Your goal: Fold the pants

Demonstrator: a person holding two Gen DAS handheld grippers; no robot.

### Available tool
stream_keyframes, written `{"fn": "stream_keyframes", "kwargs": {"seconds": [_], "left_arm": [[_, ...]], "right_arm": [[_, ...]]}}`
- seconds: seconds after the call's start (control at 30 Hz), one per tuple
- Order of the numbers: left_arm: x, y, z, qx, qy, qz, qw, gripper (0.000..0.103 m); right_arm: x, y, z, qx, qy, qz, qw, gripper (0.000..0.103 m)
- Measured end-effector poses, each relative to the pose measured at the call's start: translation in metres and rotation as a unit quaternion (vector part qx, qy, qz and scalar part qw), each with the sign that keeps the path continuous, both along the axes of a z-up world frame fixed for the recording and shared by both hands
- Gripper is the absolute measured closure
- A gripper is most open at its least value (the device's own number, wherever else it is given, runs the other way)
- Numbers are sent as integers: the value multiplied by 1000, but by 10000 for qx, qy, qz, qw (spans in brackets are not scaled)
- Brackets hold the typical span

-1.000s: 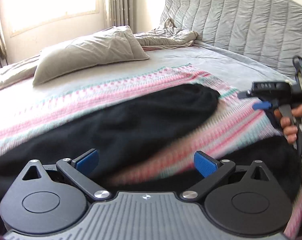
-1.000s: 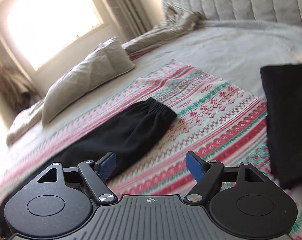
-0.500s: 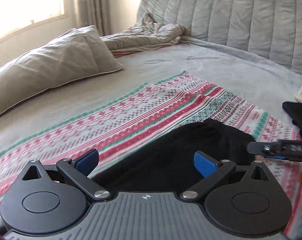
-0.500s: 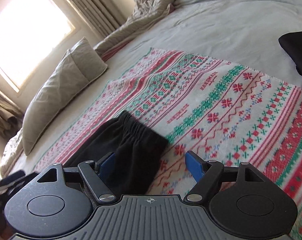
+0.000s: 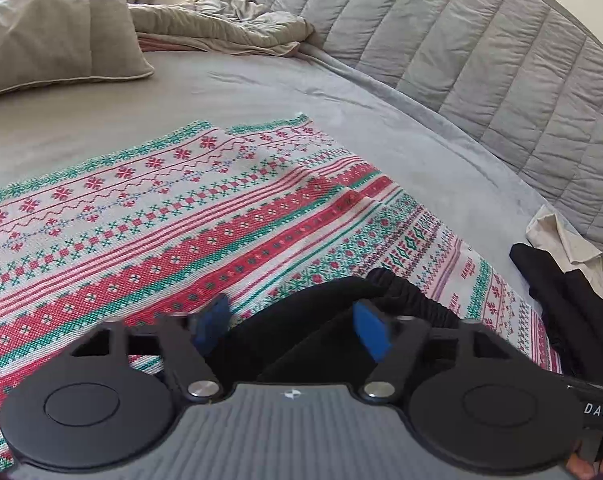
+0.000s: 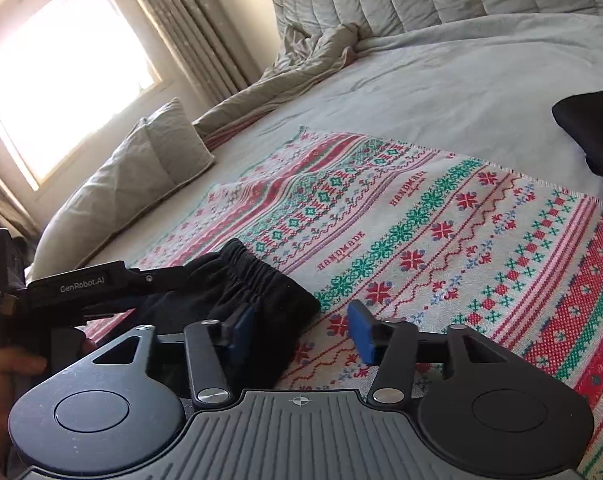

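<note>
A: pants (image 5: 325, 320) where?
B: lower centre, on patterned blanket (image 5: 181, 216), waistband end
A: jaws?
B: left gripper (image 5: 293, 326) closing, fabric between; right gripper (image 6: 301, 330) closing over the corner, neither clamped yet

Patterned blanket (image 6: 481, 240) lies bare right of the pants (image 6: 261, 300); dark clothes (image 6: 593, 128) beyond.

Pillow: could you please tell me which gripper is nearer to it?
Left. The left gripper is on the pillow's side of the black pants, the right gripper beyond it; both have just been closing, pants between their jaws.
</note>
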State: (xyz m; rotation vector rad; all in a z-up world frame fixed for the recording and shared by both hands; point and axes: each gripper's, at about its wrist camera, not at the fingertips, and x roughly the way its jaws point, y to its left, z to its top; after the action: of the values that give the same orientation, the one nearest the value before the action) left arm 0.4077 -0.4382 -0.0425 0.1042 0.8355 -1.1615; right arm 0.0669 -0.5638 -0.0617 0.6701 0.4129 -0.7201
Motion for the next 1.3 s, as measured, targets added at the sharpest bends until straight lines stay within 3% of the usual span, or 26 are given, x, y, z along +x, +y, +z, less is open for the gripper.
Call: {"fn": "stream_keyframes", "kwargs": {"seconds": [0.03,0.1,0.2,0.33,0.43,0.53,0.63,0.77,0.83,0.87,0.97,1.0,1.1,1.3], "left_arm": [[0,0,-1,-11,95,-62,9999,64],[-3,0,-1,-31,64,-161,9998,90],[-11,6,8,-312,-301,-108,9990,92],[-11,3,13,-699,-389,38,9968,92],[-14,-6,4,-590,-491,97,9970,92],[-16,-14,-14,-302,-548,140,9979,92],[-14,-15,-18,-330,-464,236,9981,91],[-18,-13,-14,-304,-564,385,9972,77],[-21,-9,-11,-359,-588,552,9961,55],[-22,-6,-10,-373,-572,644,9956,52],[-27,5,-7,-293,-559,845,9944,35],[-31,9,-5,-222,-599,931,9936,27],[-41,27,3,25,-798,1139,9903,22],[-55,78,18,661,-1074,1719,9770,13]], "right_arm": [[-1,-1,-1,103,-101,66,9999,79],[-1,-3,-4,335,-254,218,9989,81],[-4,-3,-3,390,-379,178,9984,84],[-15,3,11,192,-636,32,9978,87],[-14,5,14,24,-477,-74,9988,88],[-11,-2,7,209,-287,-154,9993,88],[-10,-9,-2,375,-170,-146,9990,88],[-8,-7,-1,286,-63,-69,9995,84],[-5,-6,0,192,-11,-16,9998,80],[-5,-6,1,171,-9,-4,9999,78],[-4,-4,3,22,61,1,10000,63],[-5,-4,5,-18,66,-19,10000,53],[-3,0,8,-106,137,117,9998,40],[5,10,12,-237,248,377,9987,29]]}}
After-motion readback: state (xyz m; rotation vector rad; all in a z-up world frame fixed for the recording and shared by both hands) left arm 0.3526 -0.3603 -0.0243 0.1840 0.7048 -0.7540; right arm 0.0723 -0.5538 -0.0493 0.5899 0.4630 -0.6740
